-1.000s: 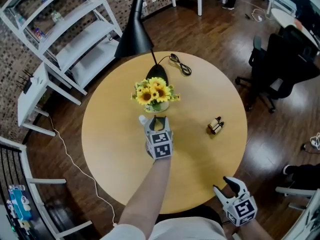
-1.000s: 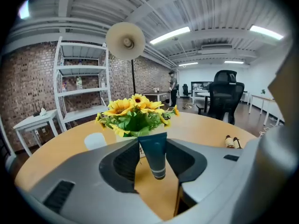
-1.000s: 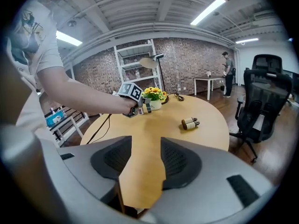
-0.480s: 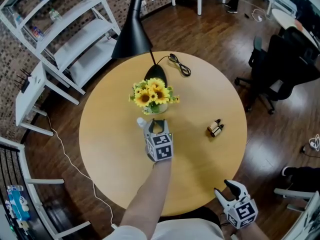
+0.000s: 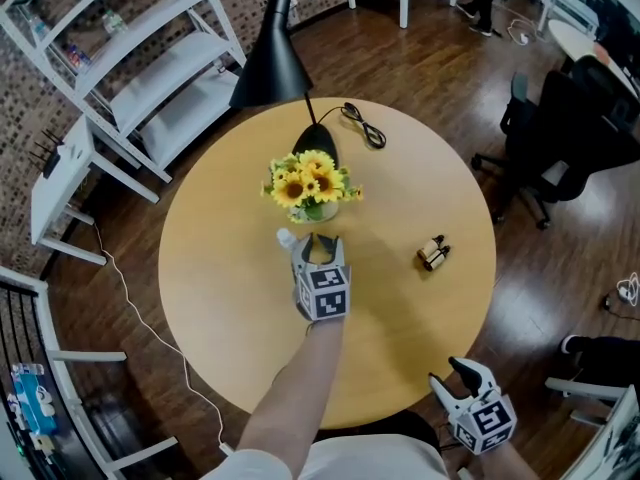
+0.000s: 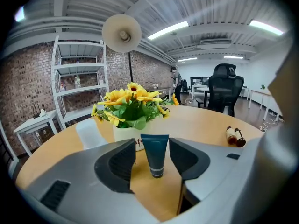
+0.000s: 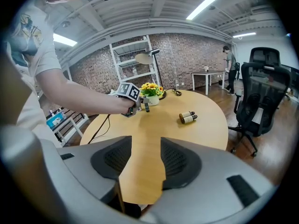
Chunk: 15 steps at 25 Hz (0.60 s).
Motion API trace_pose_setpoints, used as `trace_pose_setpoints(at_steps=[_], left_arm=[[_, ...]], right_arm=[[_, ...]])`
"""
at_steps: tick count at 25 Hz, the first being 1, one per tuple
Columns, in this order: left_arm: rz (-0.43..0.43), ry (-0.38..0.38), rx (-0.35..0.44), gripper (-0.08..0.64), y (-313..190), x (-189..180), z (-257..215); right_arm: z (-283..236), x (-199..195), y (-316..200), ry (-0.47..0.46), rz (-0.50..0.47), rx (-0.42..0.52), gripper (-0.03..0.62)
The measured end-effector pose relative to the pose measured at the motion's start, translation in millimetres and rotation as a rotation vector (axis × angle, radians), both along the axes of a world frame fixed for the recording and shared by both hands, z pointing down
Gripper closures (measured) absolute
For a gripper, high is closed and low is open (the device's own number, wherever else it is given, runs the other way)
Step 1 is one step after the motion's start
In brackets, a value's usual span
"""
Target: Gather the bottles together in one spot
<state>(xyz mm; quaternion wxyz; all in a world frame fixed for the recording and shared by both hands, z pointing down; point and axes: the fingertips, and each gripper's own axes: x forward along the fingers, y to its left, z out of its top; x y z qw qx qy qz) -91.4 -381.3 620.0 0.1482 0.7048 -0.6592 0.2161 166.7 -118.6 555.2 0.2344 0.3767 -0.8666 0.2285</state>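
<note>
A dark teal tube (image 6: 154, 148) stands on its cap on the round wooden table (image 5: 230, 298), just in front of the sunflower pot. My left gripper (image 6: 152, 164) straddles it; its jaws have just been opening, and a gap shows on each side of the tube, so it is open. A pale white bottle (image 5: 287, 238) stands just left of that gripper. Two small brown bottles (image 5: 432, 253) lie side by side on the right of the table. My right gripper (image 5: 462, 373) hangs open and empty off the table's near right edge.
A white pot of sunflowers (image 5: 308, 188) stands at mid-table, with a black lamp (image 5: 275, 53) and its cord (image 5: 360, 128) behind it. White shelving (image 5: 130, 68) stands at the far left and a black office chair (image 5: 570, 138) at the right.
Both grippers stay where they were. The left jaws look slightly wider around the tube, which stands in the same spot.
</note>
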Motion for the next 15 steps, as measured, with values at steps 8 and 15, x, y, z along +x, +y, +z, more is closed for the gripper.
trace_pose_setpoints(at_steps=[8,15], left_arm=[[0.019,-0.01,0.004,0.307,13,0,-12],[0.071,0.082,0.044,0.305,76,-2,-45]], right_arm=[[0,-3,1,0.001,-0.006,0.008,0.37],[-9,-18,-1,-0.018,-0.019,0.062,0.37]])
